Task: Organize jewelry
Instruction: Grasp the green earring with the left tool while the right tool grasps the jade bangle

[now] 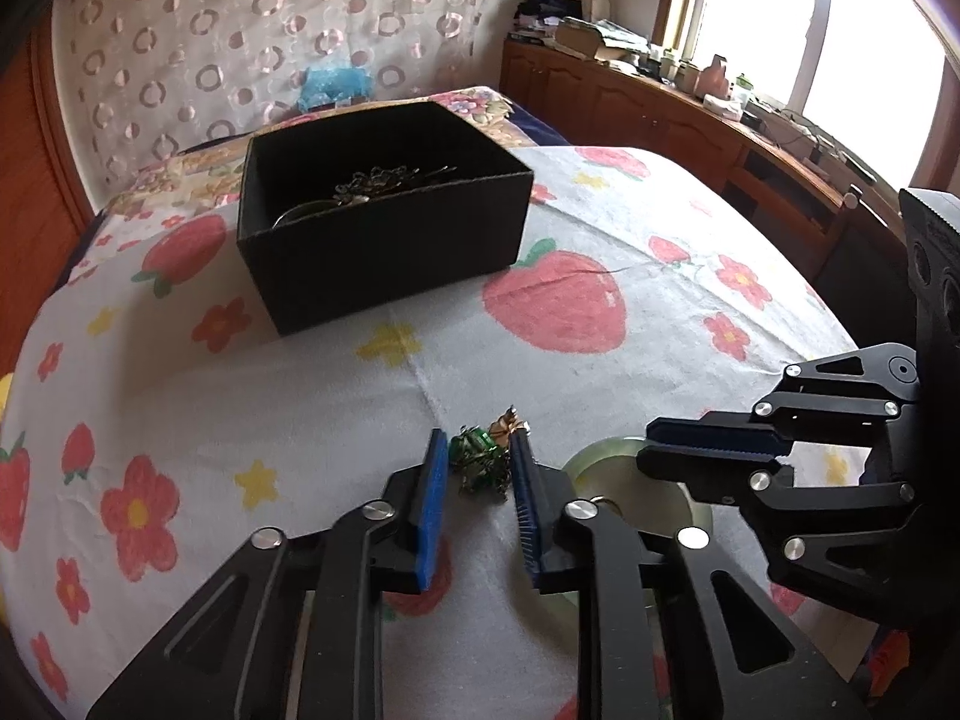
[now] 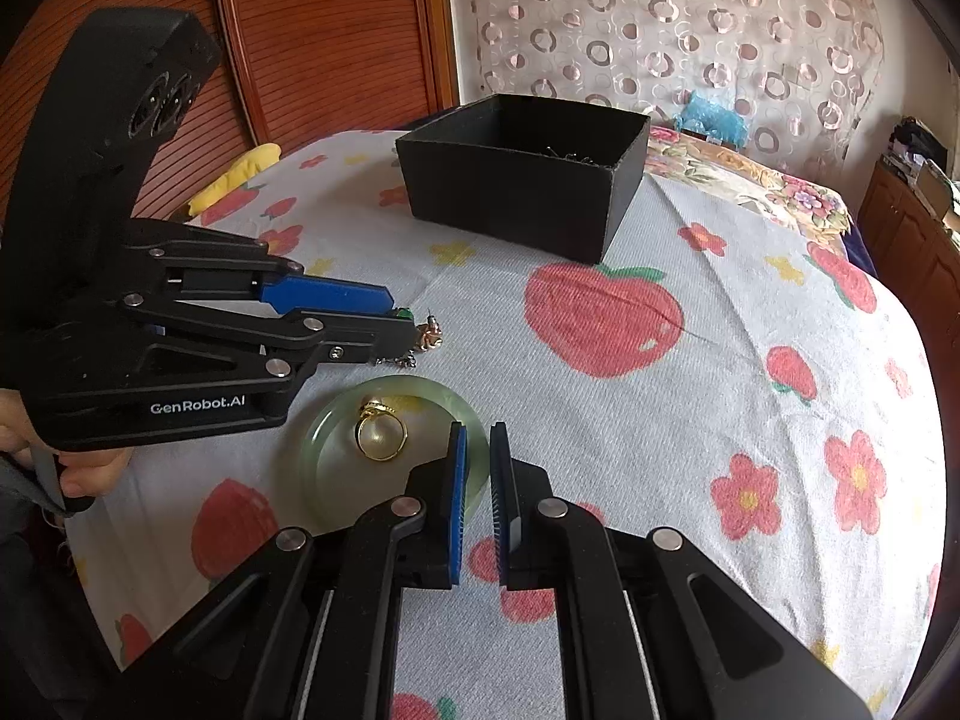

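A small green and gold jewelry piece (image 1: 480, 465) (image 2: 429, 336) lies on the strawberry-print cloth. My left gripper (image 1: 480, 437) (image 2: 402, 318) straddles it with its blue pads close on either side, a sliver of gap showing at the left pad. A pale green bangle (image 1: 591, 462) (image 2: 324, 438) lies flat to the right, with a gold ring (image 2: 381, 435) inside it. My right gripper (image 2: 477, 429) (image 1: 648, 447) is nearly closed, one pad inside the bangle's rim and one outside. A black open box (image 1: 384, 240) (image 2: 510, 192) farther back holds metal chains (image 1: 384, 180).
The cloth (image 1: 270, 396) covers a bed and drops away at its edges. A cluttered wooden cabinet (image 1: 660, 114) runs under the window on the right. A yellow cushion (image 2: 240, 174) sits by wooden panelling (image 2: 330, 30). A hand (image 2: 90, 474) holds the left gripper's handle.
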{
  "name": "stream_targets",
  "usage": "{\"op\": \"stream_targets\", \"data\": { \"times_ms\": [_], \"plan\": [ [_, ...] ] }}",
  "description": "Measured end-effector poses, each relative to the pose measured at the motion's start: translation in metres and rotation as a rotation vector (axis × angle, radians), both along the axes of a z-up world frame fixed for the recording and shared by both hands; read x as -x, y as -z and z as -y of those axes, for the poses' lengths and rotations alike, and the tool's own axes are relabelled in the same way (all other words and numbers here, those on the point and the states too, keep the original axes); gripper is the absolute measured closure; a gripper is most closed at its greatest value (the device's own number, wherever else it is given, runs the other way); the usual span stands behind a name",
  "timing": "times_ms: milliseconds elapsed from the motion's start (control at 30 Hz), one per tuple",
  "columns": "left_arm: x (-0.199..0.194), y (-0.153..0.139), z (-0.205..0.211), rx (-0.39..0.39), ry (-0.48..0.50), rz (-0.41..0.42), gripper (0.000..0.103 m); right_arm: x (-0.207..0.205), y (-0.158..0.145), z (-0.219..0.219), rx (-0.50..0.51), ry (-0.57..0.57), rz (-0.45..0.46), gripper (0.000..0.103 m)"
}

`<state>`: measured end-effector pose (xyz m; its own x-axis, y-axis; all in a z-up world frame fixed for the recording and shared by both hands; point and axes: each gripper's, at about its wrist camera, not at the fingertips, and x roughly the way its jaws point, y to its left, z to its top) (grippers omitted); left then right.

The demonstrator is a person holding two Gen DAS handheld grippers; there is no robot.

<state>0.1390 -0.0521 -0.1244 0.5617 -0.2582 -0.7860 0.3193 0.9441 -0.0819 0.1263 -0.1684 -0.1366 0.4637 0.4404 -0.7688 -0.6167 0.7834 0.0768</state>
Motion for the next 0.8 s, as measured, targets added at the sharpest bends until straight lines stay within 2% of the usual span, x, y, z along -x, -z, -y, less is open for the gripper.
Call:
{"op": "stream_targets", "data": {
  "times_ms": [200,267,400,800],
  "plan": [
    [0.003,-0.001,-0.008,0.002,-0.018,0.009,0.089,0.000,0.000,0.000,0.000,0.000,0.000,0.094],
    [0.006,-0.004,-0.014,0.027,-0.030,0.016,0.089,0.000,0.000,0.000,0.000,0.000,0.001,0.094],
    [0.016,-0.017,-0.022,0.058,-0.047,0.053,0.089,0.000,0.001,0.000,0.000,0.000,0.000,0.094],
    [0.044,-0.058,-0.023,0.075,-0.032,0.158,0.089,0.000,0.001,0.001,-0.001,0.000,-0.001,0.094]
  ]
}}
